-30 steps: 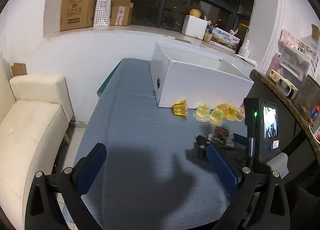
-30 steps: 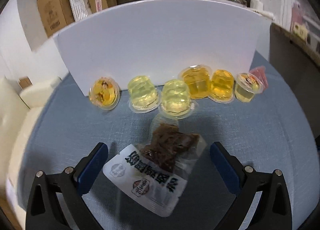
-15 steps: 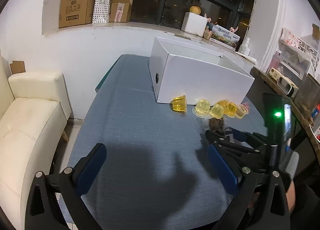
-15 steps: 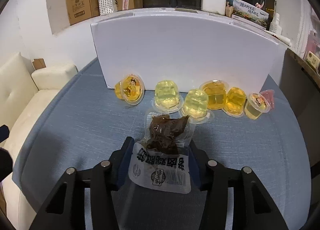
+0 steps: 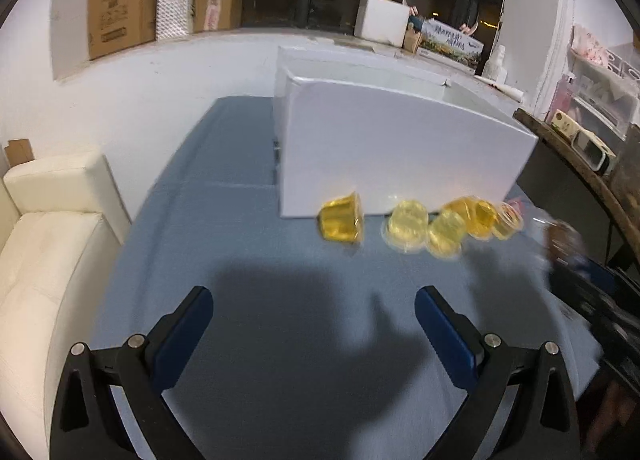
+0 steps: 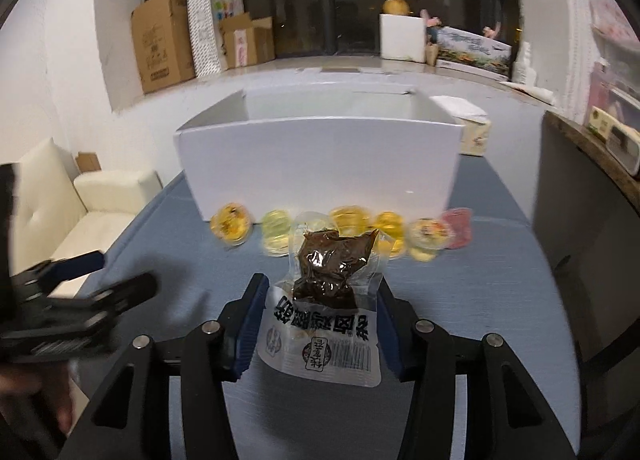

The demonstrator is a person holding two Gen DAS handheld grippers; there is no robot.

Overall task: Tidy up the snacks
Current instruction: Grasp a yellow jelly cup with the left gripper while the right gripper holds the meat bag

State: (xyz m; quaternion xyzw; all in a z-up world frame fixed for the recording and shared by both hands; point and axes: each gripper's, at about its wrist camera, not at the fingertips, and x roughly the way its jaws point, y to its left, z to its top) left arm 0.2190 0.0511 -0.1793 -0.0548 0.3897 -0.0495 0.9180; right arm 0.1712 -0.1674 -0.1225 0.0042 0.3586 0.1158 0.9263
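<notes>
**Snack sorting barely begun: one packet gripped, jelly cups unsorted**

Left wrist view: the left gripper (image 5: pixel 314 324) hovers with jaws wide apart, holding nothing, above the blue woven-cloth surface (image 5: pixel 248 252). A row of glossy translucent yellow jelly cups (image 5: pixel 420 223) lies against the front wall of the white box (image 5: pixel 400 155), outside it.

Right wrist view: the right gripper (image 6: pixel 320 320) has its jaws clamped on a crinkly clear plastic snack packet (image 6: pixel 326 300) of dark brown pieces, in front of the white box. The visible part of the box's inside looks bare; judging by this, nearly everything remains.

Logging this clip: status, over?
Right gripper shut on clear-plastic brown meat snack packet. Left gripper open, empty. Open white box ahead; yellow jelly cups between.
</notes>
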